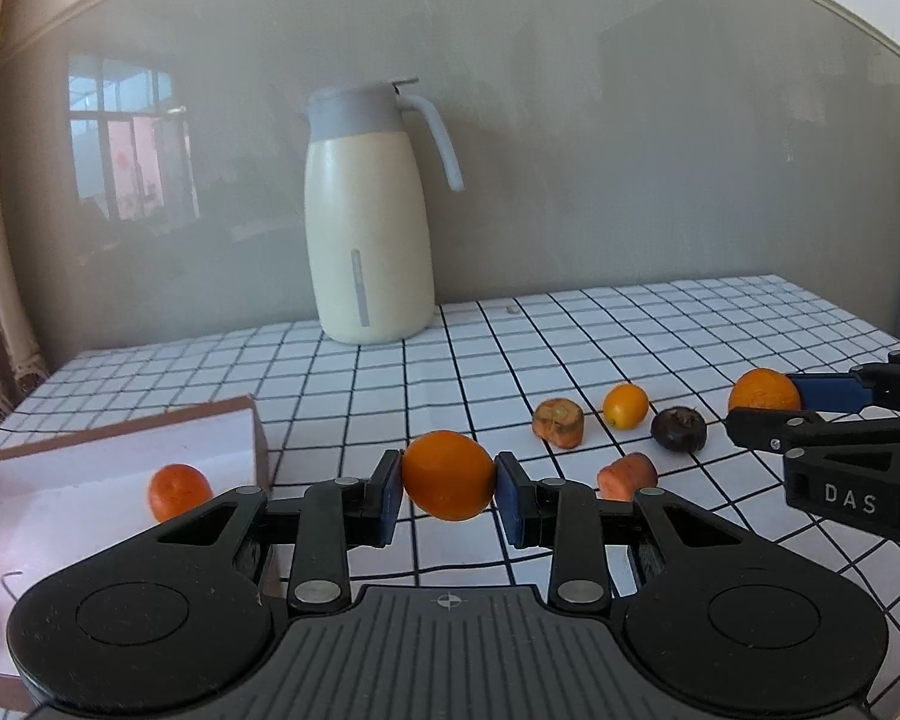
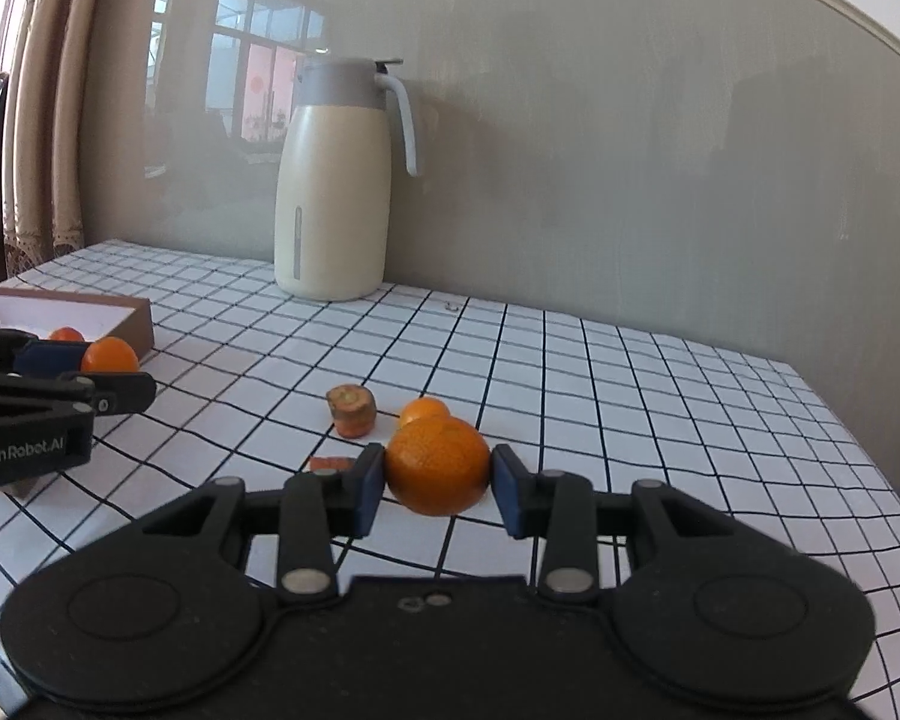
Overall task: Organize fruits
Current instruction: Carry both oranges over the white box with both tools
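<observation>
The left claw (image 1: 448, 476) is clenched on an orange (image 1: 448, 474), its blue pads pressing the fruit's two sides, and carries it clear of the desk (image 1: 570, 336). The right claw (image 2: 437, 468) is likewise clenched on a second orange (image 2: 438, 465), also lifted off the checked cloth. Each orange therefore sits between a claw's pads, in the air, with the left one just right of the box (image 1: 114, 438).

Judged from the layout, the step in hand is the transfer of both oranges to the box. The operator should keep the grip steady, since a round fruit can roll out of flat pads. The left claw should clear the near wall of the box before descending. Release should occur low over the white floor, away from the fruit already inside. The claws should go in one after the other to avoid collision.

Count:
- Held oranges: two.
- Orange in the box (image 1: 179, 491): one fully visible; dark items at the edge are unclear.
- Small orange fruit on the desk (image 1: 626, 405): one.
- Carrot pieces (image 1: 559, 423): two.
- Dark round fruit (image 1: 678, 429): one.
- Jug (image 1: 369, 222): one.
</observation>
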`<state>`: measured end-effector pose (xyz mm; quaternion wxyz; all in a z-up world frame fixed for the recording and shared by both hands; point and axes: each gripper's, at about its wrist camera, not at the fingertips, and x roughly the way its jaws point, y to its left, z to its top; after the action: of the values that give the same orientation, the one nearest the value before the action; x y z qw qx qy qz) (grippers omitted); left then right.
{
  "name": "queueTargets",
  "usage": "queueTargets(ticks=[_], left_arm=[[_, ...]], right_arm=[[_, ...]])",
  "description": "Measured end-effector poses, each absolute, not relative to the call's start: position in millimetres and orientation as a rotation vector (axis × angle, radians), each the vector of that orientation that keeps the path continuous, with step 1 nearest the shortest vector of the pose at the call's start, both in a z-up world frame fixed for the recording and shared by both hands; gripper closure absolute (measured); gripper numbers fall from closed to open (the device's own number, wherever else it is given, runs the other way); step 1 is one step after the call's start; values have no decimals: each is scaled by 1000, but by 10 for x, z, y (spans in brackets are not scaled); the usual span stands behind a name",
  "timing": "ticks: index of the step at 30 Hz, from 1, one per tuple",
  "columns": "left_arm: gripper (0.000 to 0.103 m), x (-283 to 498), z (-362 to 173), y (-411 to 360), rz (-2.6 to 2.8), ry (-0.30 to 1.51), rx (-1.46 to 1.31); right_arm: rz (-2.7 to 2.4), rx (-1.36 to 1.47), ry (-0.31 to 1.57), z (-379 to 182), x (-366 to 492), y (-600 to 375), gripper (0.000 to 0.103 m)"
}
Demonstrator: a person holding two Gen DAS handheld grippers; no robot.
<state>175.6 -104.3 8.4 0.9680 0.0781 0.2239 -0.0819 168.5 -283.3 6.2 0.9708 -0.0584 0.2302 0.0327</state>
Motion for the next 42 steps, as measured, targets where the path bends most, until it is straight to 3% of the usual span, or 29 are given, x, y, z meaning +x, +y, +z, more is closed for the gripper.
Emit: queueTargets(ticks=[42], left_arm=[[70, 1016, 227, 0, 13, 362, 61]], right_arm=[[350, -221, 309, 390, 1388, -1784, 73]])
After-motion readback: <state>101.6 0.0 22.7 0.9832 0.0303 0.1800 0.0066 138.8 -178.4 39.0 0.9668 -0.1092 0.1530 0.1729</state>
